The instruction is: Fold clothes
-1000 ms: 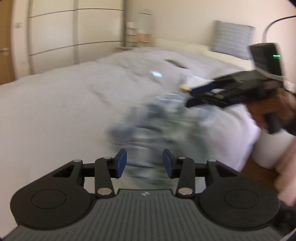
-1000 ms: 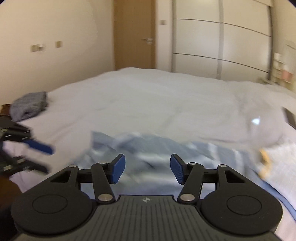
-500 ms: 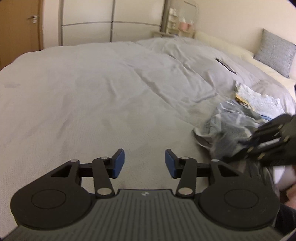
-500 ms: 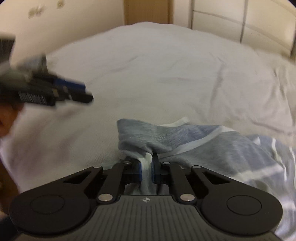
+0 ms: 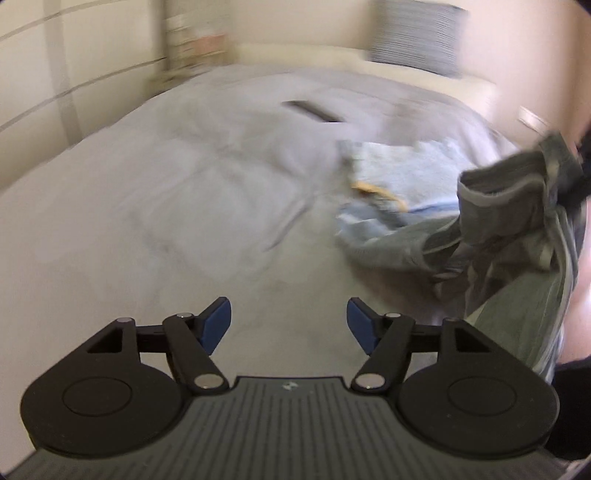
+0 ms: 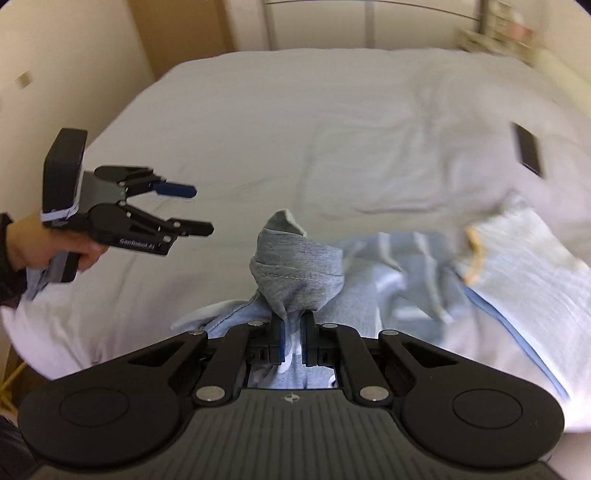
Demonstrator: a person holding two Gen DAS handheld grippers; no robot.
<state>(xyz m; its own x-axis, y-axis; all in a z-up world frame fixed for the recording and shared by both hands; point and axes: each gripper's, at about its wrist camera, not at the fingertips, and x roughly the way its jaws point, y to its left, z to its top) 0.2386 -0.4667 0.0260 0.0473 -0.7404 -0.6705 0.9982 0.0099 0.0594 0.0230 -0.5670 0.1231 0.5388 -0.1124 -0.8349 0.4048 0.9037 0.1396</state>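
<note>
A blue-grey garment (image 6: pixel 299 273) with pale stripes is bunched up above the bed. My right gripper (image 6: pixel 291 332) is shut on a fold of it and holds it lifted. In the left wrist view the same garment (image 5: pixel 517 229) hangs at the right edge, clear of the sheet. My left gripper (image 5: pixel 289 325) hovers over bare sheet with its jaws opening and nothing between them. From the right wrist view the left gripper (image 6: pixel 199 210) sits to the left of the garment, apart from it, held by a hand (image 6: pixel 40 243).
A pale blue folded cloth (image 6: pixel 524 266) with a yellow tag lies right of the garment. A dark phone (image 6: pixel 528 151) rests on the white bed (image 6: pixel 314 122) farther back. A striped pillow (image 5: pixel 417 33) leans at the headboard. Wardrobe doors and a wooden door stand behind.
The right gripper shut on the garment and lifted it off the bed. The left gripper swung away to the left and opened wider.
</note>
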